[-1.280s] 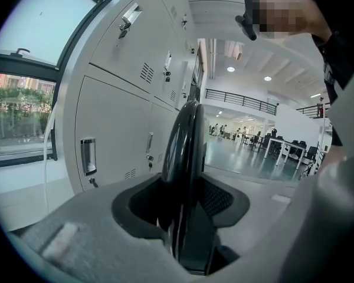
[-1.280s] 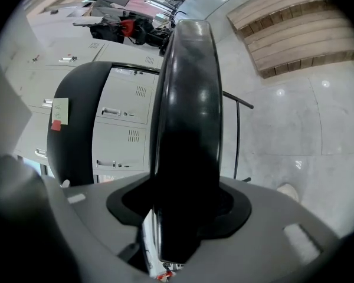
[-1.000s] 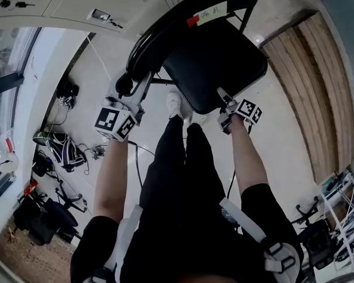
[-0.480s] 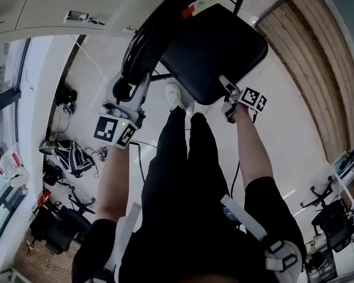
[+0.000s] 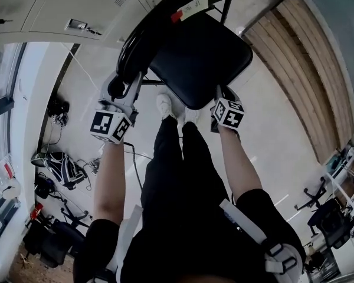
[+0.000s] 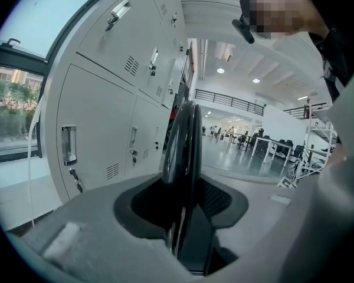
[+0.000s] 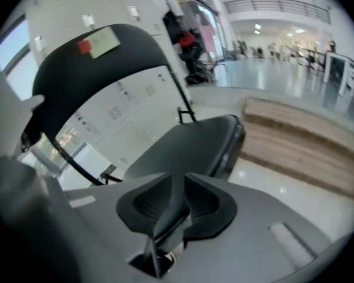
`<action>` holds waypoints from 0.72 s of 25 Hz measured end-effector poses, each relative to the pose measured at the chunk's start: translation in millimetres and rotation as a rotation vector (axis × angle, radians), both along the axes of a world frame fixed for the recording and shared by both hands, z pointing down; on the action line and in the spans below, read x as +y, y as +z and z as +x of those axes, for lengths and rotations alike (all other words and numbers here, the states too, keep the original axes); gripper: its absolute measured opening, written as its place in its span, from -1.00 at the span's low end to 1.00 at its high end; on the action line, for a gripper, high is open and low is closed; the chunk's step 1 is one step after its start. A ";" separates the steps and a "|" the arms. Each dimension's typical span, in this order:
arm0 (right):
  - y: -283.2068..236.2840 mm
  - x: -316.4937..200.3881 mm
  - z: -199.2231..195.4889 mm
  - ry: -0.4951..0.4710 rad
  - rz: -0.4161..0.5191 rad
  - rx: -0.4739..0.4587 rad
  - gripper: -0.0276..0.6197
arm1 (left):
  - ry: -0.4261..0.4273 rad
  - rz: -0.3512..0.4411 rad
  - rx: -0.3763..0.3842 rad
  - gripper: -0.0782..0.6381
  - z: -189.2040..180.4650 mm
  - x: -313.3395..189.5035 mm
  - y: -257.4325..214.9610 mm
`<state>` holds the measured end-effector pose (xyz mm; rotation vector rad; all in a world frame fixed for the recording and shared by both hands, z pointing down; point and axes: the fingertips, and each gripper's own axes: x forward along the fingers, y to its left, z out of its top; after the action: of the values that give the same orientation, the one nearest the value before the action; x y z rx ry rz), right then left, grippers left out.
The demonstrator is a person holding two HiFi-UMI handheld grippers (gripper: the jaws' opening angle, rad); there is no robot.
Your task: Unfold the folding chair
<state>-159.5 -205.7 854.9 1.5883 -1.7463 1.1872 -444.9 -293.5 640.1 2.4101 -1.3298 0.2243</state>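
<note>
While the left gripper [image 5: 127, 87] clamps the backrest rim [image 6: 186, 152] of the folding chair [image 5: 183, 46], the right gripper [image 5: 221, 96], newly rolled over, has just been closing its jaws on the seat [image 5: 200, 58] front edge (seat near level, so the chair looks almost open, before the person's feet). The white label [image 5: 193, 6] is unreadable and the red tag [image 5: 176, 16] blank.

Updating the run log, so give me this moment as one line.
left gripper: shut on backrest | right gripper: fingers just closed on seat edge | seat: tilted out from backrest
</note>
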 end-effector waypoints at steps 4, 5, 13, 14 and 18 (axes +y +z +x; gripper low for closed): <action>14.2 -19.6 -63.7 -0.205 -0.023 -0.023 -0.80 | 0.005 0.010 0.002 -0.34 -10.6 -16.3 3.5; 25.5 -19.1 -69.1 -0.219 -0.059 -0.004 -0.85 | 0.005 0.010 0.004 -0.34 -12.6 -19.4 4.9; 68.1 -9.4 -85.9 -0.416 -0.122 0.214 -0.90 | 0.027 0.013 0.007 -0.35 -30.2 -37.8 16.2; 71.0 -10.9 -88.7 -0.432 -0.123 0.230 -0.90 | 0.027 0.015 0.009 -0.35 -34.1 -42.2 17.4; 83.7 -14.4 -97.1 -0.474 -0.140 0.253 -0.90 | 0.015 0.014 0.012 -0.34 -50.0 -59.9 24.7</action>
<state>-256.6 -220.1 938.7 1.1018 -1.7017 0.8187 -494.8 -353.4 664.8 2.4302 -1.3131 0.2047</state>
